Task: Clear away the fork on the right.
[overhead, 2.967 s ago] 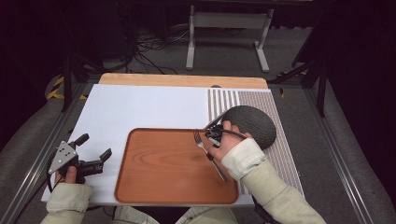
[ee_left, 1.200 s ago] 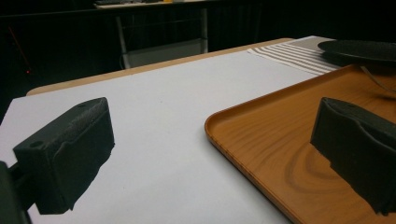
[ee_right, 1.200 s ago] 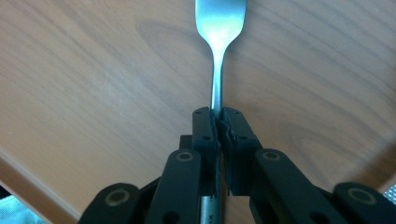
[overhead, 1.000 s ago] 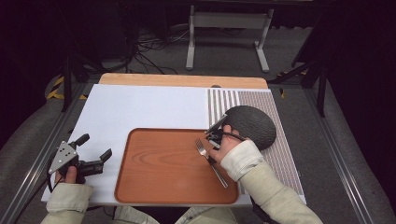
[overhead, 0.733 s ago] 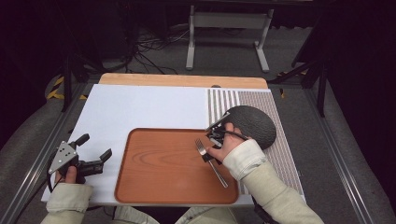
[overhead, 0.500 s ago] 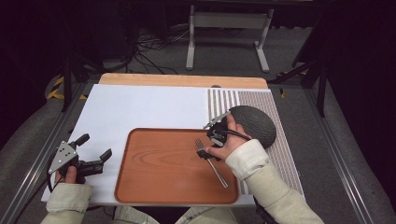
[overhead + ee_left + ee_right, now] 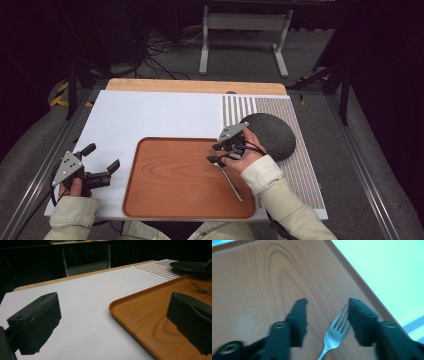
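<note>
A metal fork (image 7: 229,176) lies on the wooden tray (image 7: 175,185), tines toward the far side. My right gripper (image 7: 214,154) hovers over the fork's head, open. In the right gripper view the tines (image 7: 339,320) lie between the two spread jaws of this gripper (image 7: 327,308), untouched by either pad. My left gripper (image 7: 103,158) rests on the white mat left of the tray, open and empty. In the left gripper view its pads (image 7: 37,320) stand wide apart, and the tray's rim (image 7: 130,317) runs between them.
A dark grey round plate (image 7: 272,135) sits on the striped placemat (image 7: 300,165), just right of my right hand. The white mat (image 7: 150,115) spreads bare beyond the tray. A wooden strip (image 7: 195,86) edges the table's far side. The plate (image 7: 192,265) also shows far off.
Three seconds ago my right gripper held the fork above the tray. The fork now lies on the tray, and the gripper has opened and shifted slightly over the tines. The left gripper stayed still.
</note>
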A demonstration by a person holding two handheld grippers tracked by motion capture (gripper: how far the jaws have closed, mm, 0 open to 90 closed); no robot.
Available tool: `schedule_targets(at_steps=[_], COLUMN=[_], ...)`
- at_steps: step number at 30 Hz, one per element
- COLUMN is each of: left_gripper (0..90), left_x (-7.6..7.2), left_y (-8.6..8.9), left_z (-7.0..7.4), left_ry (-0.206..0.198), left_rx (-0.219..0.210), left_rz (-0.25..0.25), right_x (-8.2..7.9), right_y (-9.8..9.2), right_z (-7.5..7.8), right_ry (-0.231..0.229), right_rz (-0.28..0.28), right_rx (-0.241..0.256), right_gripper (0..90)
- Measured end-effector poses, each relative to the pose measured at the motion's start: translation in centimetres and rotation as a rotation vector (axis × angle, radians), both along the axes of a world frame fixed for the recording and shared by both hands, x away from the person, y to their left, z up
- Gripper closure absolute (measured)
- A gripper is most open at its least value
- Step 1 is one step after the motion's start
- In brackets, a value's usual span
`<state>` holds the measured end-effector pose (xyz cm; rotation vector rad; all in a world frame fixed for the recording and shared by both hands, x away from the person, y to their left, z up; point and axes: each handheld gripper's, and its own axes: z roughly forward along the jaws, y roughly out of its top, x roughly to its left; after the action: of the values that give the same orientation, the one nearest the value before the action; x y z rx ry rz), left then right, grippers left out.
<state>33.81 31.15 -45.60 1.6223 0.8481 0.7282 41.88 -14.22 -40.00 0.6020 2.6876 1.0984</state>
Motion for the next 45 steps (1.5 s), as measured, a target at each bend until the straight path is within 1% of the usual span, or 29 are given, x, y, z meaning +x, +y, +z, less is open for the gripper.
schedule_targets(at_steps=[2, 4, 5, 9, 11, 18, 22, 33, 41, 44, 45], left_gripper=[0.1, 0.1, 0.1, 0.1, 0.1, 0.1, 0.1, 0.1, 0.1, 0.1, 0.1], left_x=[0.0, 0.0, 0.0, 0.0, 0.0, 0.0, 0.0, 0.0, 0.0, 0.0, 0.0], left_y=[0.0, 0.0, 0.0, 0.0, 0.0, 0.0, 0.0, 0.0, 0.0, 0.0, 0.0], left_z=[0.0, 0.0, 0.0, 0.0, 0.0, 0.0, 0.0, 0.0, 0.0, 0.0, 0.0], left_ry=[0.0, 0.0, 0.0, 0.0, 0.0, 0.0, 0.0, 0.001, 0.001, 0.002, 0.002], left_rx=[0.0, -0.001, -0.001, -0.002, -0.001, -0.002, -0.001, -0.002, -0.002, -0.001, 0.0], left_rz=[-0.001, 0.0, -0.001, -0.001, -0.002, -0.001, -0.002, -0.002, -0.003, -0.003, -0.003], right_x=[0.2, 0.5, 0.5, 0.7, 0.8, 1.2, 1.3, 1.6, 1.7, 1.8, 1.8], right_y=[0.0, 0.0, 0.1, 0.5, 0.7, 1.3, 1.4, 1.3, 1.2, 0.9, 0.8], right_z=[-0.2, -0.7, -1.0, -1.8, -2.2, -3.2, -3.5, -4.1, -4.1, -4.1, -4.1], right_ry=[-0.003, -0.01, -0.002, -0.001, 0.0, 0.024, 0.022, 0.006, 0.001, 0.0, 0.004], right_rz=[0.018, 0.049, 0.059, 0.09, 0.096, 0.103, 0.107, 0.088, 0.061, 0.047, 0.035], right_rx=[0.013, 0.017, 0.019, -0.001, -0.013, -0.023, -0.041, -0.084, -0.104, -0.112, -0.115], right_gripper=[63.1, 71.8, 75.3, 86.4, 90.0, 90.0, 90.0, 90.0, 90.0, 90.0, 90.0])
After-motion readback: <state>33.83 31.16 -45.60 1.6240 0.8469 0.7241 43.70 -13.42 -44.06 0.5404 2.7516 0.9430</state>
